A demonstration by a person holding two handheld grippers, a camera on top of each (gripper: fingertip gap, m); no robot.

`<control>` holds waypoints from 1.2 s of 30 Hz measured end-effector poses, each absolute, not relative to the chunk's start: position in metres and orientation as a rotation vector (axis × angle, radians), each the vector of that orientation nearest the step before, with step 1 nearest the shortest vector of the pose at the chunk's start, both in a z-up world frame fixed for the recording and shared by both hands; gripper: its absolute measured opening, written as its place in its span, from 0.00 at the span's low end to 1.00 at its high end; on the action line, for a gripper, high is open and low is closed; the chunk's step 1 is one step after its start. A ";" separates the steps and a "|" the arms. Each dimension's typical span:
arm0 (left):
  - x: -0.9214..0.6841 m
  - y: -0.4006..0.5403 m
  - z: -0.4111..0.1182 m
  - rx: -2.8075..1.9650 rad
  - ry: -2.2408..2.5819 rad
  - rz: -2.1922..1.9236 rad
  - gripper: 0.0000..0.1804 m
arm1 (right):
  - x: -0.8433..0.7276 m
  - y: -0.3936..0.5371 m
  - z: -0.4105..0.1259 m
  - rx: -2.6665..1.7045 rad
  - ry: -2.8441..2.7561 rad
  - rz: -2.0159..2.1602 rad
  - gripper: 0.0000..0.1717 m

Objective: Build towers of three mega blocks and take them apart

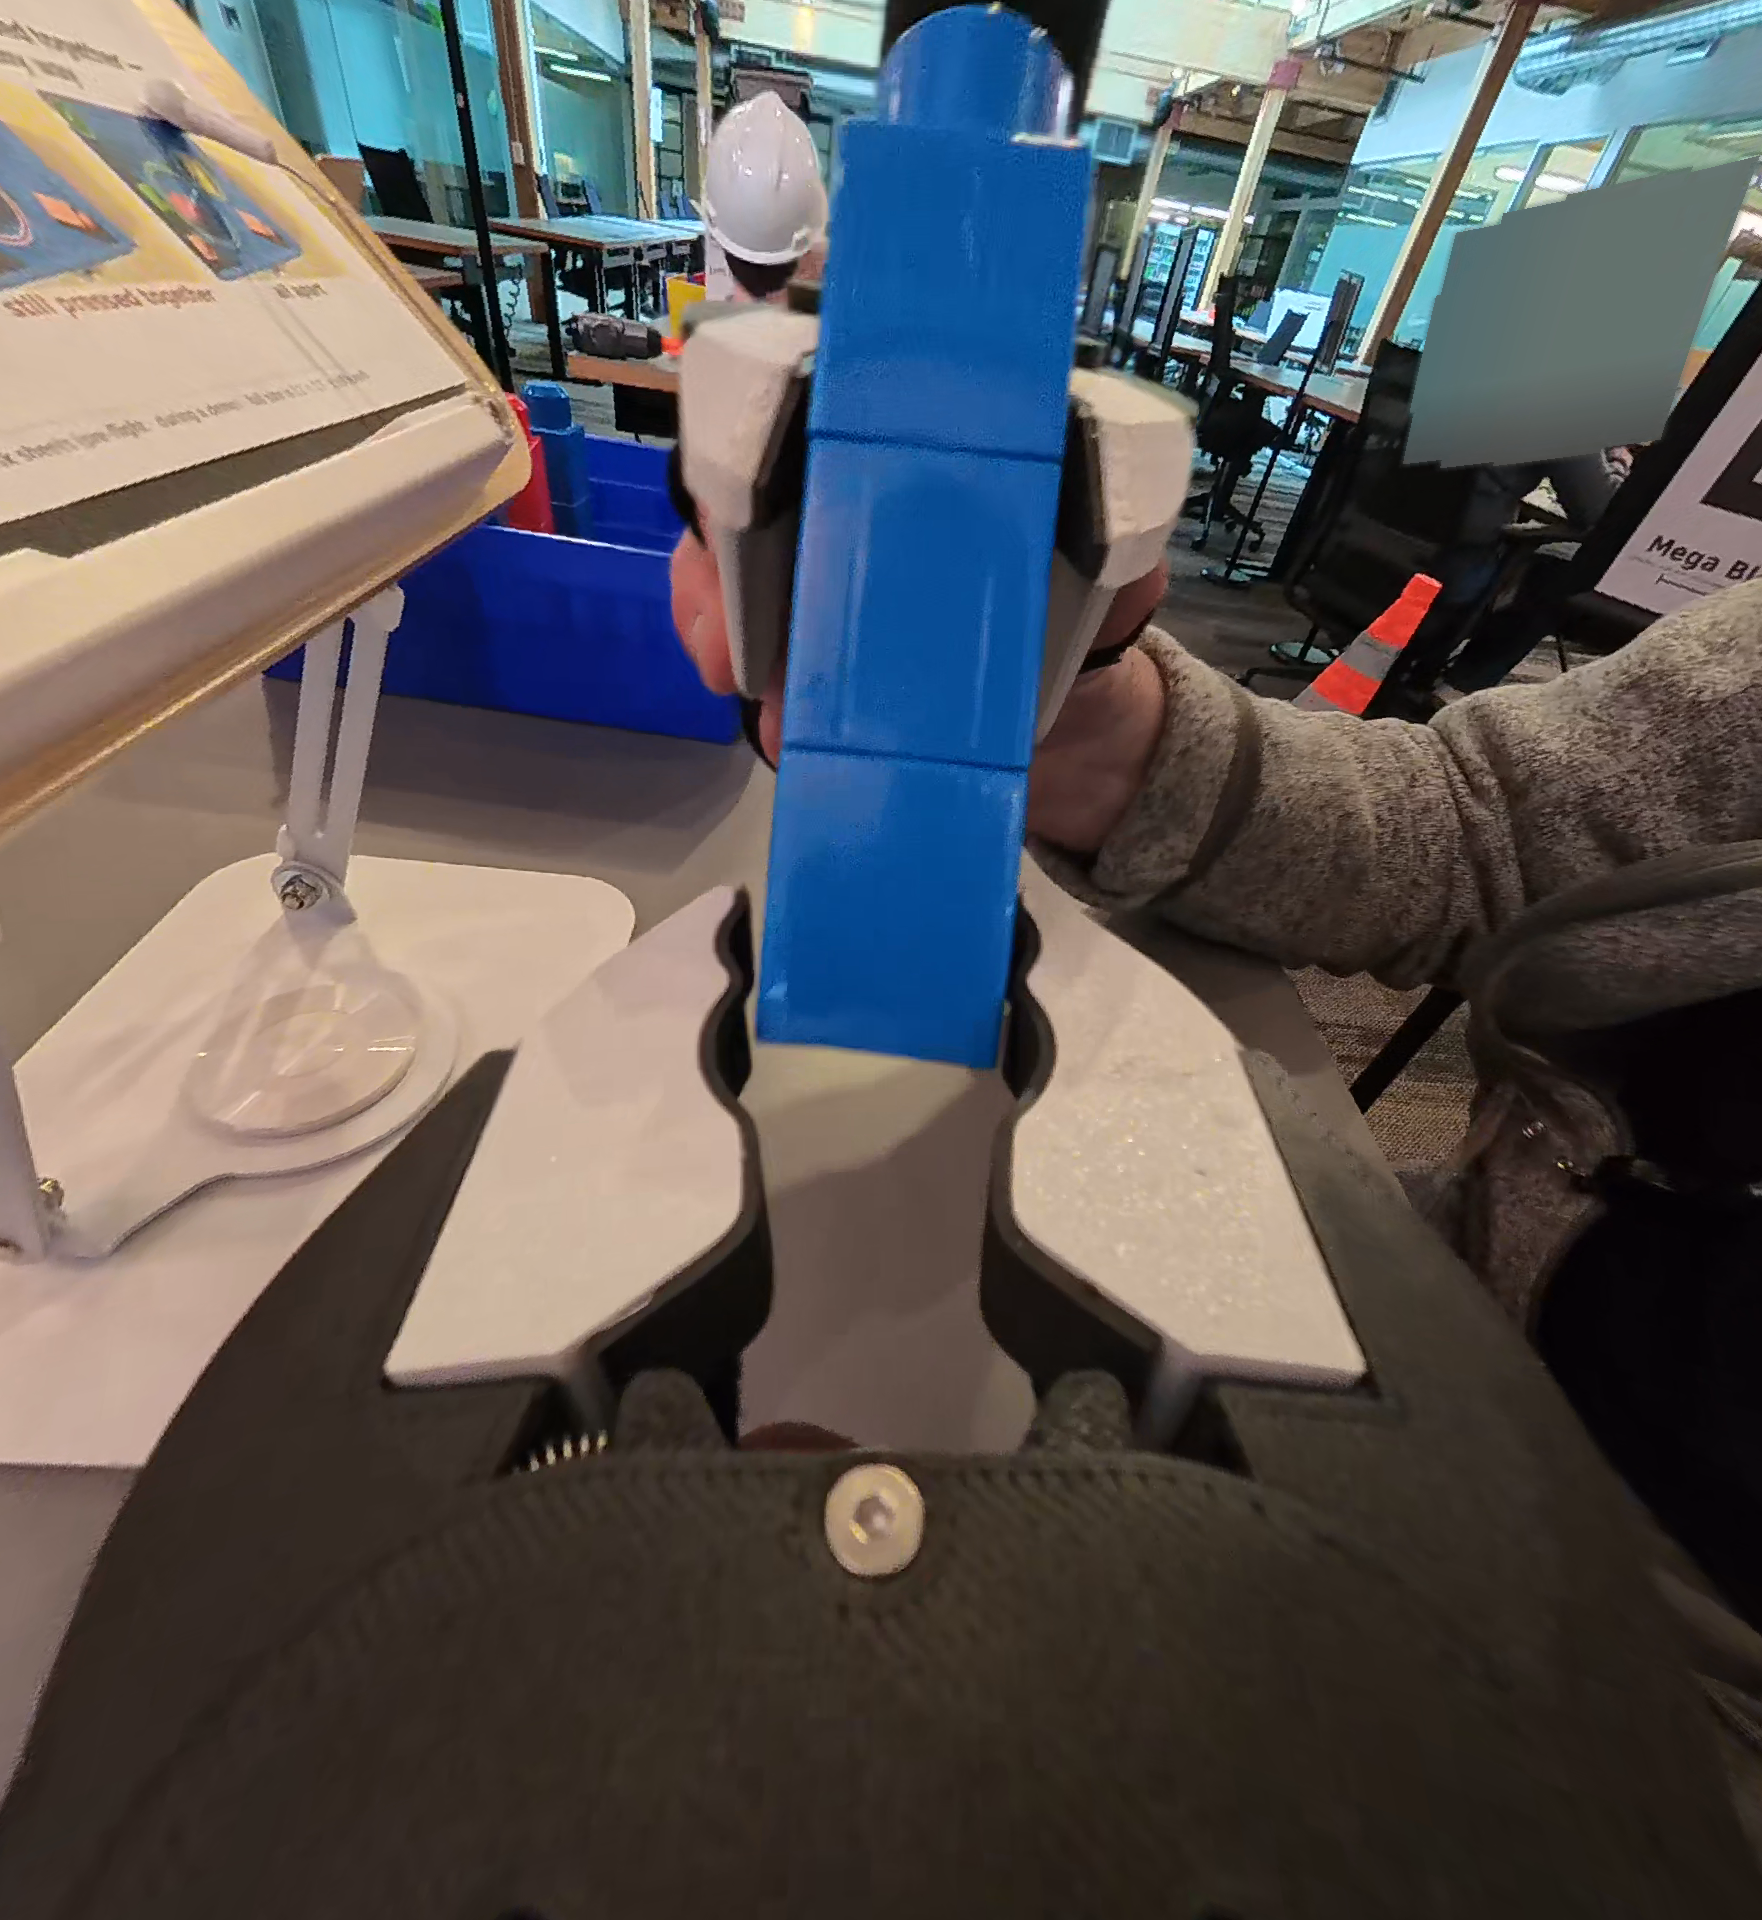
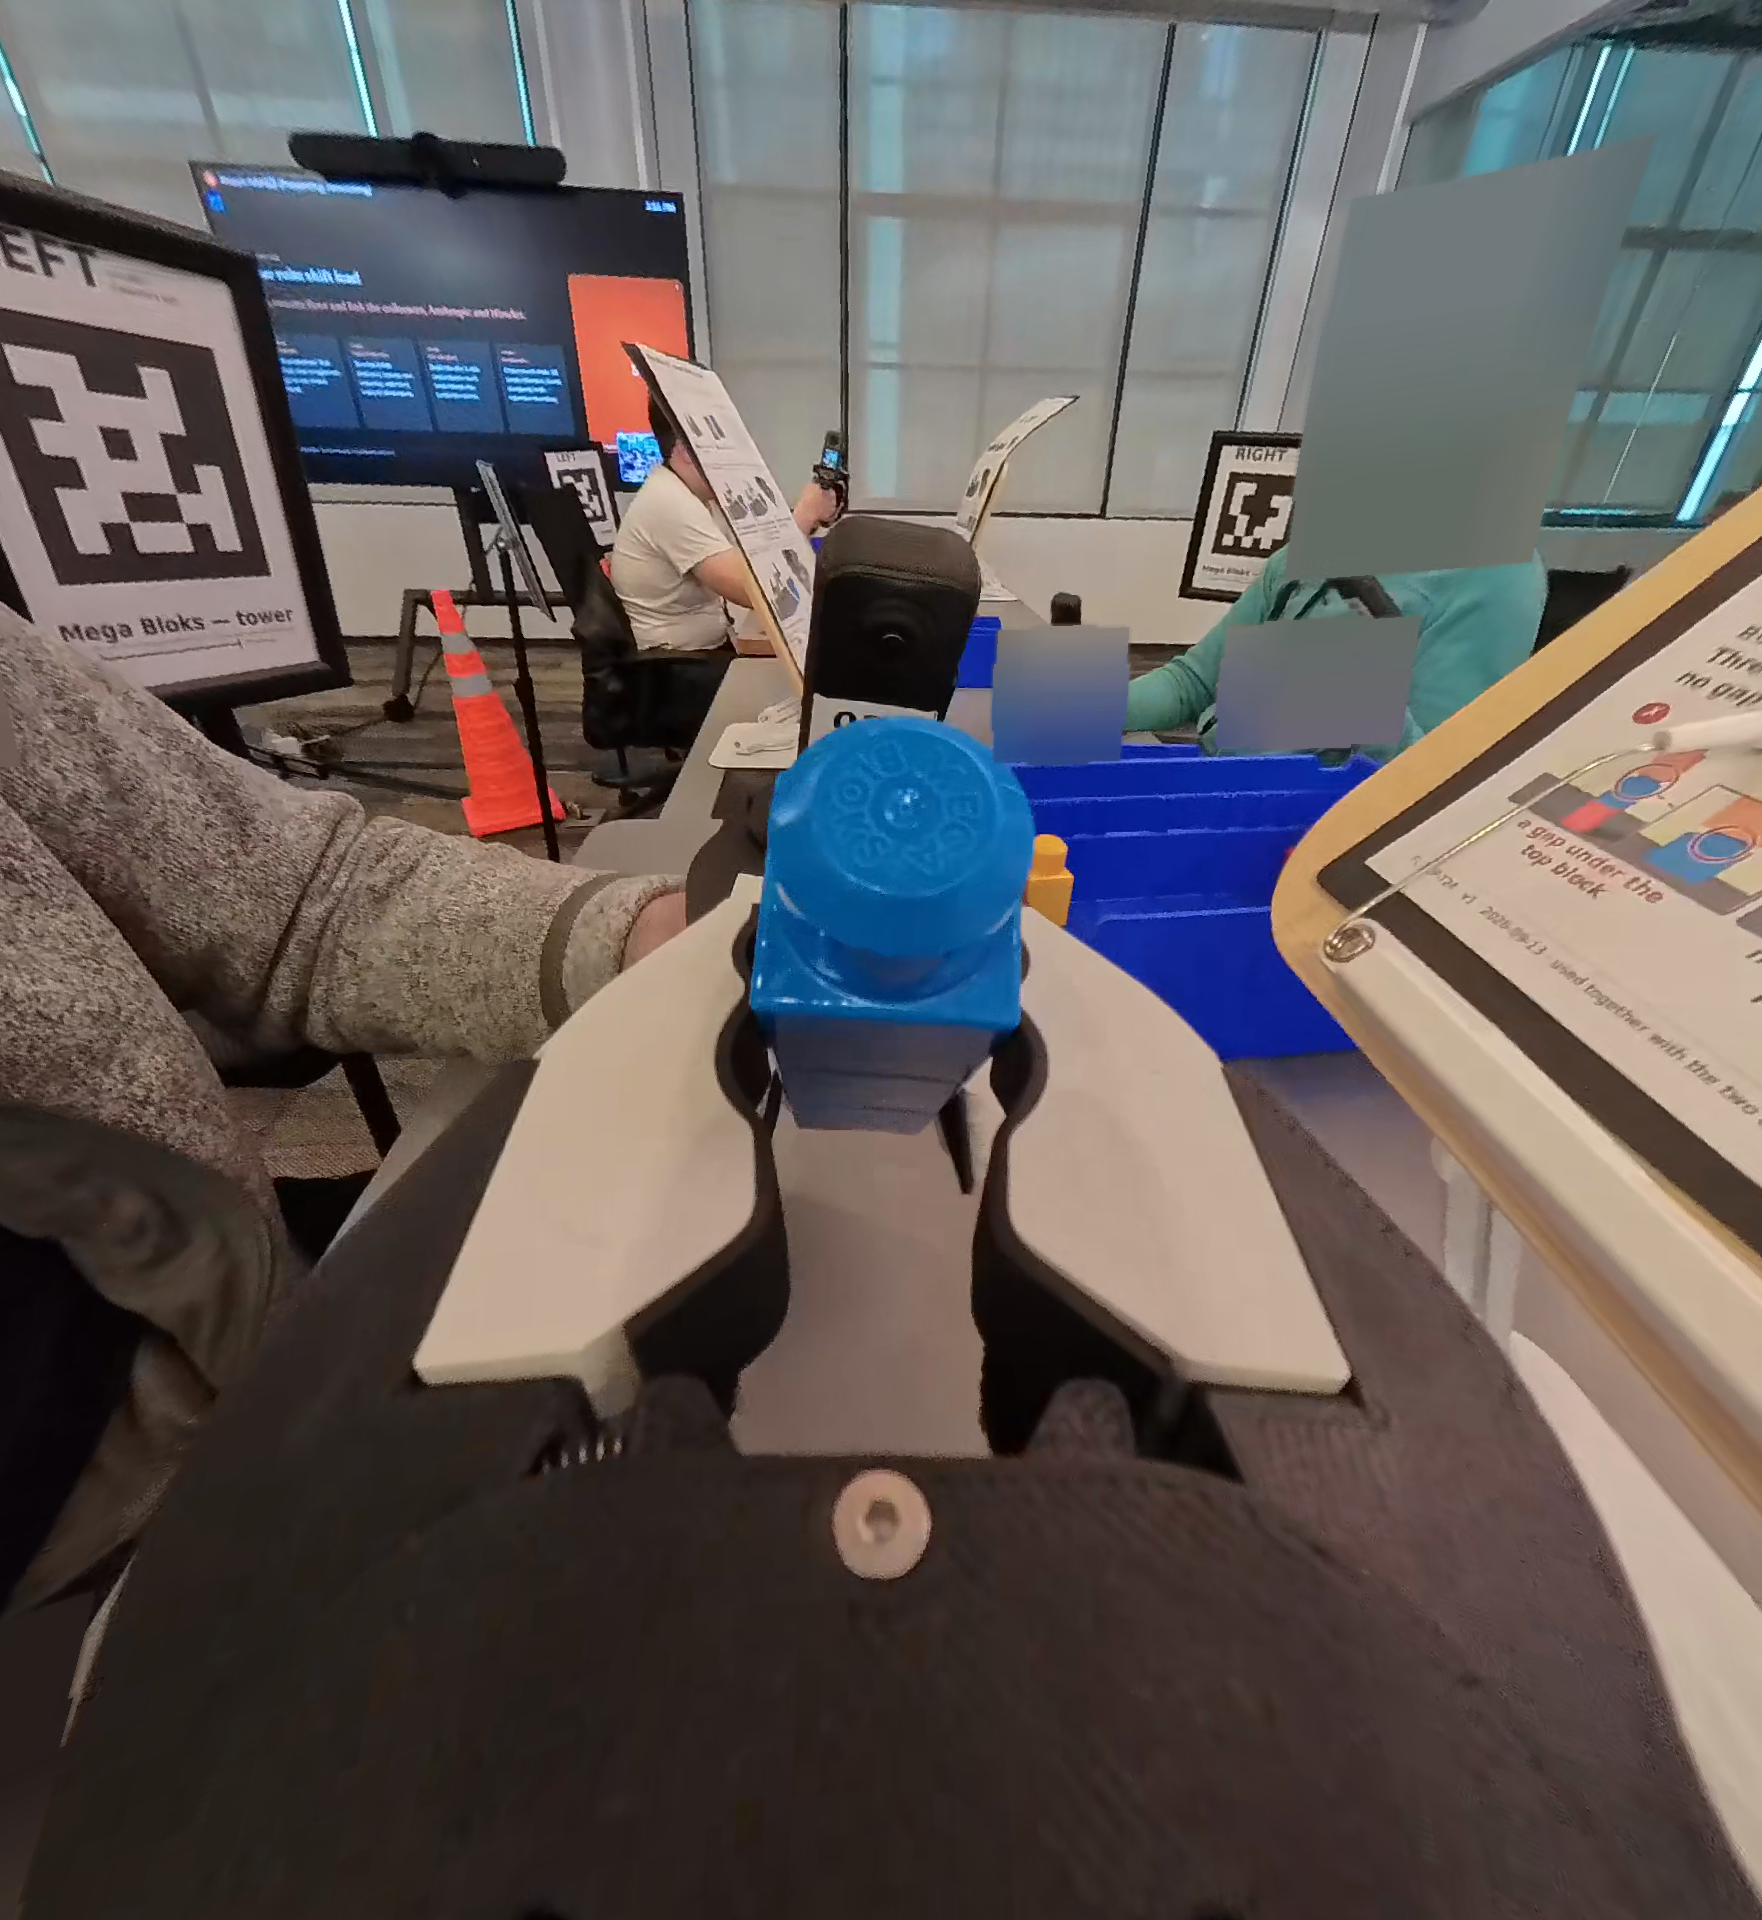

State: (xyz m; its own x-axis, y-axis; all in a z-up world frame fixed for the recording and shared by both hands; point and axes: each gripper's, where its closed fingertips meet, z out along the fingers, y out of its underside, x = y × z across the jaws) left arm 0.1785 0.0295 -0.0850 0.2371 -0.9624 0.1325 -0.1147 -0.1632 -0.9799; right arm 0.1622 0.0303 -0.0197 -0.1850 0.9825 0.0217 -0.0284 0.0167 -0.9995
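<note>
A tower of three blue blocks (image 1: 918,623) is held in the air between both grippers. In the left wrist view my left gripper (image 1: 882,966) is shut on its near bottom block, with a pad against each side. My right gripper (image 1: 934,468) faces me farther along, its fingers clamped on the upper blocks. In the right wrist view the tower (image 2: 887,883) points its round stud at the camera, and my right gripper (image 2: 887,1029) is shut on that top block. The left gripper is mostly hidden behind the tower there; only its black camera (image 2: 892,613) shows.
A blue bin (image 1: 544,613) stands on the grey table (image 1: 544,790), holding red and blue blocks (image 1: 544,457); it shows in the right wrist view (image 2: 1220,883) with a yellow block (image 2: 1048,878). An instruction board on a white stand (image 1: 129,364) (image 2: 1635,831) leans close by. A person's sleeved arm (image 2: 285,935) reaches in. My right fingertips sit around 6 cm from my left ones.
</note>
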 end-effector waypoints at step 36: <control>0.181 0.024 -0.102 -1.568 1.232 -0.866 0.00 | 0.468 0.265 -0.146 -2.074 -0.730 0.283 0.25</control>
State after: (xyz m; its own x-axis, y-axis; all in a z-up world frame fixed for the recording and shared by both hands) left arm 0.1807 0.0236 -0.1019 0.2482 -0.9686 -0.0165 -0.3125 -0.0639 -0.9478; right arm 0.4682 0.2646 -0.1462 0.8002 0.5954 0.0719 0.3917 -0.4281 -0.8145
